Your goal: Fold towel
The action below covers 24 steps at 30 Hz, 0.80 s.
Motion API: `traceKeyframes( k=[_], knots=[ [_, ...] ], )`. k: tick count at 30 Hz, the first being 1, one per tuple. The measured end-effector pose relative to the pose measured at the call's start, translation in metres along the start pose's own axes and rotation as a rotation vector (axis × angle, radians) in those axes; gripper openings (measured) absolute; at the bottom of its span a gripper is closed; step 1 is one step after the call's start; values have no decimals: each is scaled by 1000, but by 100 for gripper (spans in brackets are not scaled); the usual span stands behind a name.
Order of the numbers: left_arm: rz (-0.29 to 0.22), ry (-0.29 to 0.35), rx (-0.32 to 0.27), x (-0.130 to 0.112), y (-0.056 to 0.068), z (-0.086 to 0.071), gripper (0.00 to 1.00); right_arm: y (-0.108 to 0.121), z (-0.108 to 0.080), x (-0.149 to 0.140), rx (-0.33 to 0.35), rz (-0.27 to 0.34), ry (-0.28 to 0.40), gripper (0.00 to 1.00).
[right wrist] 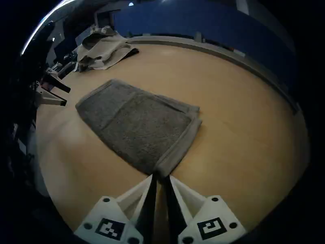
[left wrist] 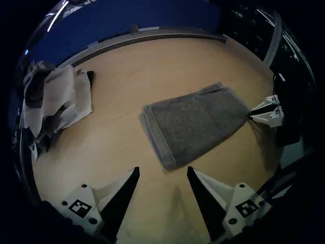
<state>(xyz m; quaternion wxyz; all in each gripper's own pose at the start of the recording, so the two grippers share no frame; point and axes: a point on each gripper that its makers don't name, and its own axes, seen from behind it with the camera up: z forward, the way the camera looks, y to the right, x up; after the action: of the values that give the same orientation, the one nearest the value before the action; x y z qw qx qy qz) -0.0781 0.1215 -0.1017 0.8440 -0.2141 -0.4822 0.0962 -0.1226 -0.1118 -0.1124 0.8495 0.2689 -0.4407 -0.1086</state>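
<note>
A pale wooden table (left wrist: pixel 122 134) is seen in front of a dark blue partition (left wrist: pixel 122 20), with a grey rail (left wrist: pixel 162 35) running along the table's far edge. The grey towel (left wrist: pixel 195 122) is laid flat near the middle of the table, folded into a rough rectangle with a thicker hemmed band along one short side. One corner of it is pinched between the fingers of the right gripper (right wrist: pixel 160 179), which are drawn almost together on the cloth. In the left gripper view that gripper (left wrist: pixel 251 114) is seen from the side at the towel's far corner.

The left gripper (left wrist: pixel 162 175) is held spread wide above bare wood just short of the towel, with nothing between its fingers. In the right gripper view it (right wrist: pixel 67 97) is found at the left edge, beyond the towel's far side.

A crumpled pile of light cloths (left wrist: pixel 57 101) is heaped at a far corner of the table, well apart from the towel. Nothing is placed between the grippers and the towel.

Black-and-white square markers (right wrist: pixel 107 227) are fixed on the fingers. No readable writing is seen.
</note>
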Motion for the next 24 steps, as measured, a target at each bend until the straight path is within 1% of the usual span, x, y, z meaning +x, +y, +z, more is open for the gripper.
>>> traceKeyframes(
  k=[1, 2, 14, 18, 24],
  knots=[
    [0, 0, 0, 0, 0, 0, 87, 1, 1, 0, -7, -1, 0, 5],
    [-1, 1, 0, 0, 0, 0, 87, 2, 1, 0, -14, -2, 1, 4],
    [-2, 2, 1, -2, 1, -1, 87, -2, -1, 7, -13, -5, 11, 3],
    [-2, 4, 1, -2, 0, -1, 87, -3, -5, 15, -15, -12, 27, 3],
    [-9, 12, 1, -1, -3, -3, 87, -5, -12, 35, -18, -31, 60, 3]
  ],
)
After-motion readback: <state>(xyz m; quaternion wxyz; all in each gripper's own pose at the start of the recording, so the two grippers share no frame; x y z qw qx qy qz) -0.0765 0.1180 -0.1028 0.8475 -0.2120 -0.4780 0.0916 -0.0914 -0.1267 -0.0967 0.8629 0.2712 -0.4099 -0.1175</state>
